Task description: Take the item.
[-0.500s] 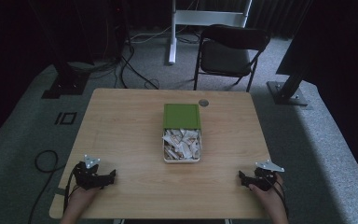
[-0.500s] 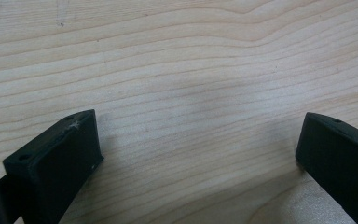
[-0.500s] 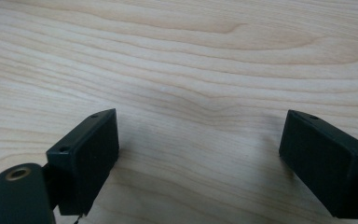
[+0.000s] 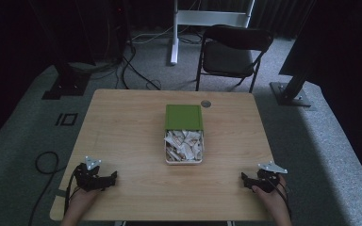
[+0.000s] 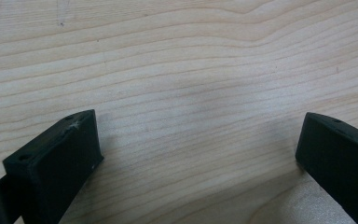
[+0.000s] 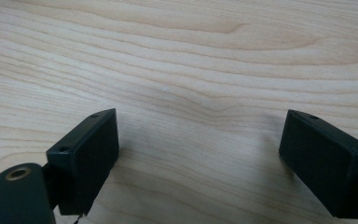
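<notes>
On the wooden table [image 4: 132, 141], seen from the high view, a white box [image 4: 184, 143] stands near the middle, well apart from both grippers. Its far half is covered by a green lid [image 4: 184, 117], and its near half lies uncovered, showing a heap of pale crumpled pieces [image 4: 184, 145]; what they are is too small to tell. A small grey disc [image 4: 206, 103] sits in the table just beyond the box, toward the far edge. The left gripper [image 4: 109, 178] rests at the near left corner, held by a hand [image 4: 78, 202] coming in from the bottom, and the right gripper [image 4: 245, 179] rests at the near right corner under the other hand [image 4: 274, 200]; both point inward across the table. Beyond the table a dark folding chair [image 4: 231, 49] stands on grey carpet, with cables [image 4: 136, 70] trailing on the floor to its left. In the left gripper view, the two black jaws stand wide apart, released, with bare wood grain between them and nothing held. In the right gripper view, the jaws are likewise spread wide over bare wood, grasping nothing.
</notes>
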The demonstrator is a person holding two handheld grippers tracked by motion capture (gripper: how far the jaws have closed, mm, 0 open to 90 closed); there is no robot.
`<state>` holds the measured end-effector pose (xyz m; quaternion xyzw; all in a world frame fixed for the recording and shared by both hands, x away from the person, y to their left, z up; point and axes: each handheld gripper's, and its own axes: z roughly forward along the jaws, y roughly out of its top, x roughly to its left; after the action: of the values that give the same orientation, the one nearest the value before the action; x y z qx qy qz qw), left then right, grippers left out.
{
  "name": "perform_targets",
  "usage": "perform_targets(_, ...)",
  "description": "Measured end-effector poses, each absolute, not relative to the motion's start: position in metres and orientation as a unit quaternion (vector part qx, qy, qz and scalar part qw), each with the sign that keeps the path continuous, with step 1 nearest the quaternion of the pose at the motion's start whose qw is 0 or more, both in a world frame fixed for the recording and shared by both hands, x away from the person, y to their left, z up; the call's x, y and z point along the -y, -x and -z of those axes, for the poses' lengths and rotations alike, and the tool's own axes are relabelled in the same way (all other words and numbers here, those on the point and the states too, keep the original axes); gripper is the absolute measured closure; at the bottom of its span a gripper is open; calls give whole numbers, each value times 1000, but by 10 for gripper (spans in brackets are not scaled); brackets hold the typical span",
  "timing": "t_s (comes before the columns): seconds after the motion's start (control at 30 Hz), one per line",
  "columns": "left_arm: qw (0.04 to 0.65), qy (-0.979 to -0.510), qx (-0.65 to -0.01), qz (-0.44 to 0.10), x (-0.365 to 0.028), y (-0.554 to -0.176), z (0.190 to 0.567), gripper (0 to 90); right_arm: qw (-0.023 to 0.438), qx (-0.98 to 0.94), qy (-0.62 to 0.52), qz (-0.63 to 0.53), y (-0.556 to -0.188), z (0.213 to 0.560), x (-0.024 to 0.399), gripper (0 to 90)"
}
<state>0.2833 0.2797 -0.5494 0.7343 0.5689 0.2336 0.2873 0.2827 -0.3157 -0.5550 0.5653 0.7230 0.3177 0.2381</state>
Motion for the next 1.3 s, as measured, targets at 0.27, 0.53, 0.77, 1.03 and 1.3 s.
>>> perform_targets(0.27, 287, -734, -569, -234, -280, -283, 549, 6, 236, -726, -562, -318, -283, 555, 315, 118)
perform_targets(0.53, 287, -734, -569, -234, -280, -283, 549, 6, 233, -731, -555, -320, -283, 555, 316, 117)
perform_targets(0.77, 287, -734, -569, -234, -280, -283, 549, 7, 230, -734, -555, -317, -286, 554, 316, 119)
perform_targets(1.03, 287, -734, -569, -234, -280, -283, 549, 6, 225, -734, -554, -321, -287, 550, 315, 137)
perform_targets(1.3, 287, -734, -569, -234, -280, -283, 549, 6, 233, -737, -539, -336, -288, 535, 312, 144)
